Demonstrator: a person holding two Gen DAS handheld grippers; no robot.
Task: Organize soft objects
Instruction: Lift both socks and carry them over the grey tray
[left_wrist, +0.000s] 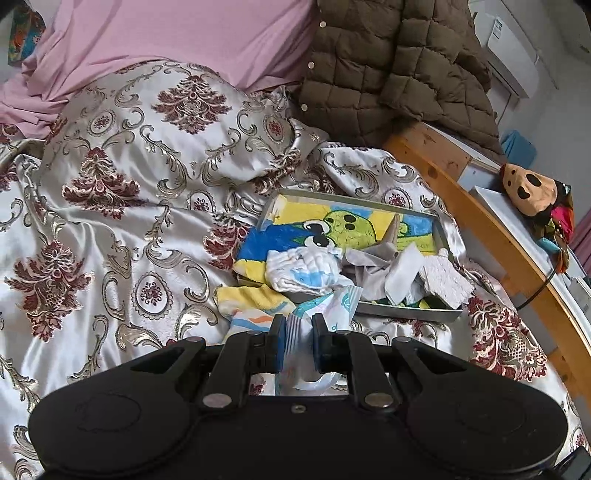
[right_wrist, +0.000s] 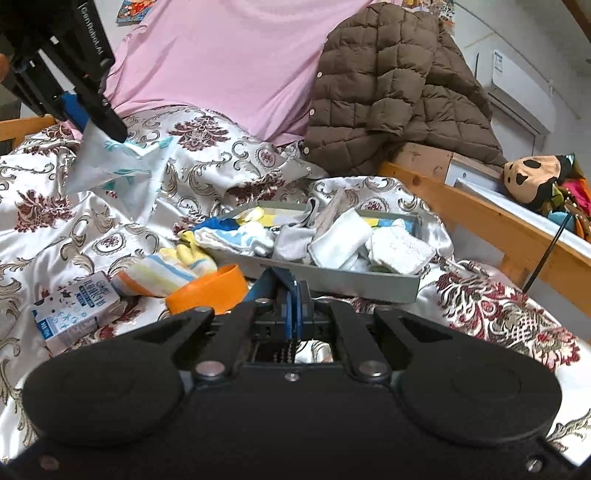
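A bed covered in a silvery satin bedspread (left_wrist: 122, 206) with dark red damask motifs fills the left wrist view, with a pink sheet (left_wrist: 177, 40) bunched at its far side and a brown quilted jacket (left_wrist: 399, 74) draped over the wooden bed frame (left_wrist: 491, 229) to the far right. The left claw (left_wrist: 299, 334) sits at the bottom centre, its jaws drawn narrow and pinched on a white cloth with pale blue print (left_wrist: 321, 306), which hangs down between the blue pads. Just ahead of the claw and slightly right lies a grey tray (left_wrist: 406, 314) on the bedspread, holding a bright yellow, green and blue cartoon towel (left_wrist: 354, 225) and a heap of small white and grey cloths. A yellow striped cloth (left_wrist: 251, 295) spills over the tray's near left edge. In the right wrist view the same bed and jacket lie beyond the right claw (right_wrist: 295, 295), whose jaws are fully closed with nothing between them. The tray (right_wrist: 332, 278) stands just ahead of this claw, piled with folded white and grey cloths. To the claw's left sit an orange bowl (right_wrist: 207, 291), striped socks (right_wrist: 162, 273) and a small carton (right_wrist: 74, 314). High at the far left, the left claw (right_wrist: 99, 118) holds the printed cloth (right_wrist: 114, 166) lifted clear of the bedspread.
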